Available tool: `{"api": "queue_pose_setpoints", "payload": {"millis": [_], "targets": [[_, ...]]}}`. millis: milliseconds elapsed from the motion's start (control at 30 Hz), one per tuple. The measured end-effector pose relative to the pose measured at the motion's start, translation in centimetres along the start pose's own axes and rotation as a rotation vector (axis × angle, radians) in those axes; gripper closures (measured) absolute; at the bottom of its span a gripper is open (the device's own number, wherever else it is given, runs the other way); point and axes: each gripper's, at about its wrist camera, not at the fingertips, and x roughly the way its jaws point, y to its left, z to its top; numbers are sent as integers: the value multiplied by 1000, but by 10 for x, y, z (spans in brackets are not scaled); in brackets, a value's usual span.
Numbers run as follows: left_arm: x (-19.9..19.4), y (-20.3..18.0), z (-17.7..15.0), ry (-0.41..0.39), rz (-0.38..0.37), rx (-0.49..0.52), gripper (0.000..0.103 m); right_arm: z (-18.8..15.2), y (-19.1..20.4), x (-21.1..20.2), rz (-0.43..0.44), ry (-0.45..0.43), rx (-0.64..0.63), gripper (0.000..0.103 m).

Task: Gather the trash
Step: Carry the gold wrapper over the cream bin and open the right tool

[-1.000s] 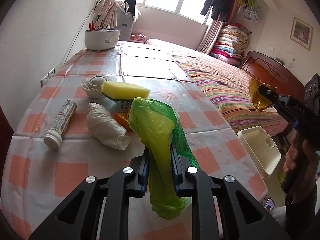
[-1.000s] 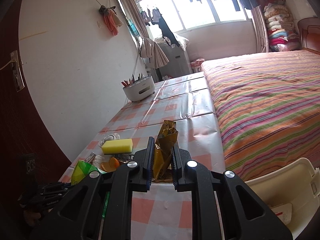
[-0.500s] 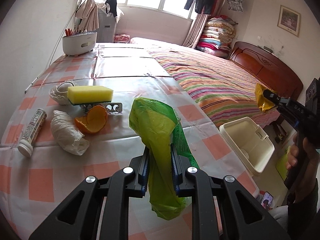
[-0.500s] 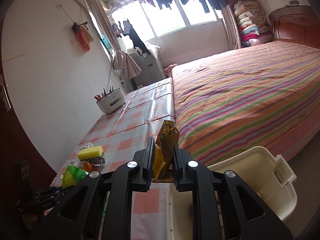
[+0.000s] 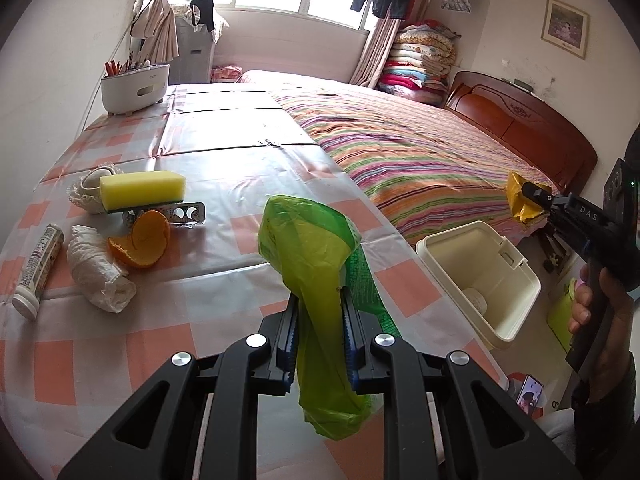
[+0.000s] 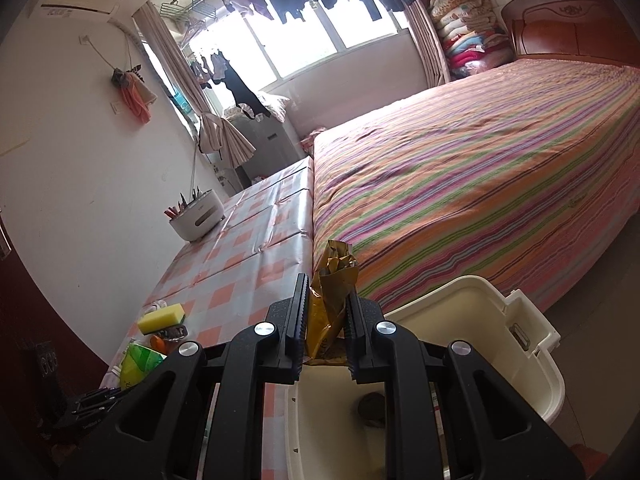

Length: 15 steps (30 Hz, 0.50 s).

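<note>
right gripper (image 6: 327, 322) clamped on gold foil wrapper (image 6: 332, 292), hanging right over the cream bin (image 6: 520, 364). left gripper (image 5: 320, 316) gripping green plastic bag (image 5: 308, 248), farther off over the table.

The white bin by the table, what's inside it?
Inside the white bin lies one dark crumpled lump; the left view shows a pale round thing at the bottom. The right gripper and its gold wrapper hide part of the floor.

Left gripper (image 5: 319, 332) clamps a green bag (image 5: 316, 264) above the table (image 5: 224, 280), bin (image 5: 480, 280) apparently just beside
</note>
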Motion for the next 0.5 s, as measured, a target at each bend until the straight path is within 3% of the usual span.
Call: {"api": "queue_pose_setpoints", "payload": {"millis": [500], "targets": [[-4, 3, 1, -11, 5, -3, 85, -2, -2, 0, -27, -3, 8, 86]]}}
